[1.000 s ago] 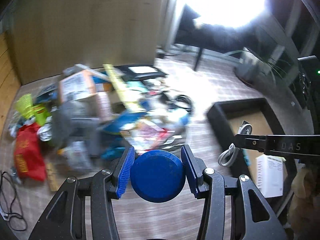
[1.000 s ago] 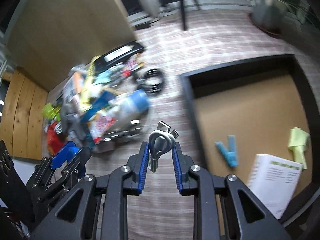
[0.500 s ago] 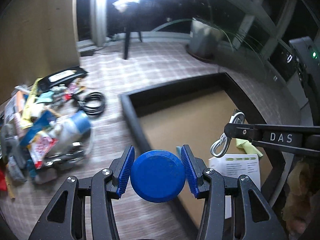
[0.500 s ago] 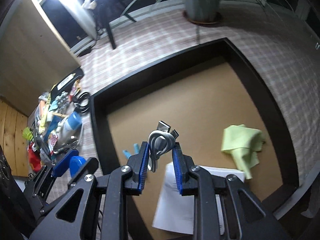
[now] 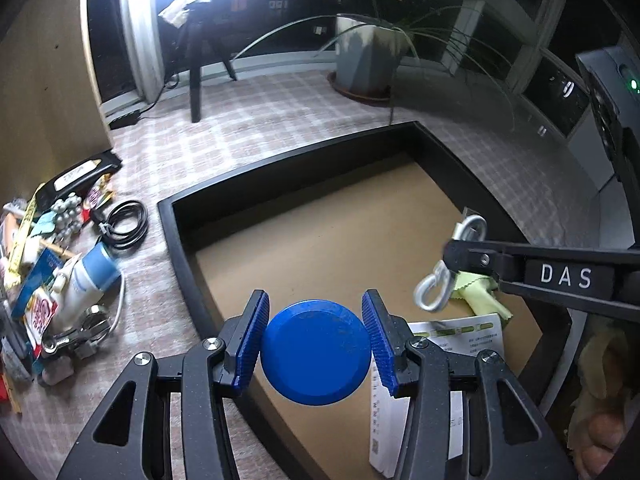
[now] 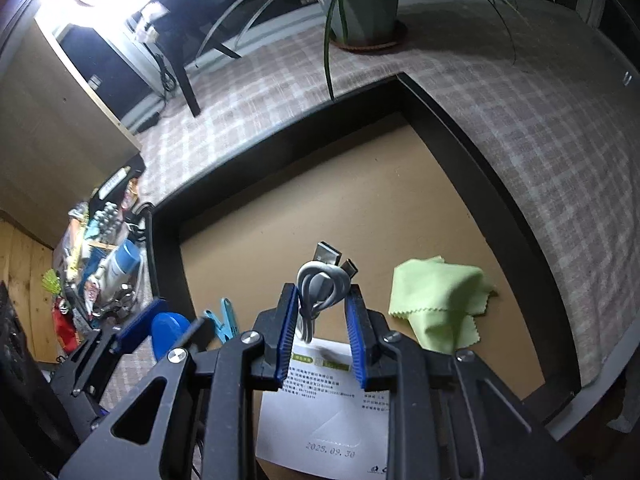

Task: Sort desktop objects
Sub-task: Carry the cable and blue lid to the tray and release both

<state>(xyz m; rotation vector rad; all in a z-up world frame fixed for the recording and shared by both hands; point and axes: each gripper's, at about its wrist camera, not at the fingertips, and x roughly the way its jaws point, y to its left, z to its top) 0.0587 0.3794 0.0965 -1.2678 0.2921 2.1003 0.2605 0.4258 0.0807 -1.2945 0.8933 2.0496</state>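
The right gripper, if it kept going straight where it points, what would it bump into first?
Probably the bare brown floor of the tray, a little past the paper. The right gripper is shut on a cable, which would touch down first. Depth is hard to judge.

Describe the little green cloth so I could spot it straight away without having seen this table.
Find the big black-rimmed tray with the brown floor. On that floor, near its right wall, lies the green cloth, just right of the white paper sheet. It is the only soft, crumpled thing in the tray, pale lime with zigzag-cut edges, unlike the flat sheet and the hard blue clip.
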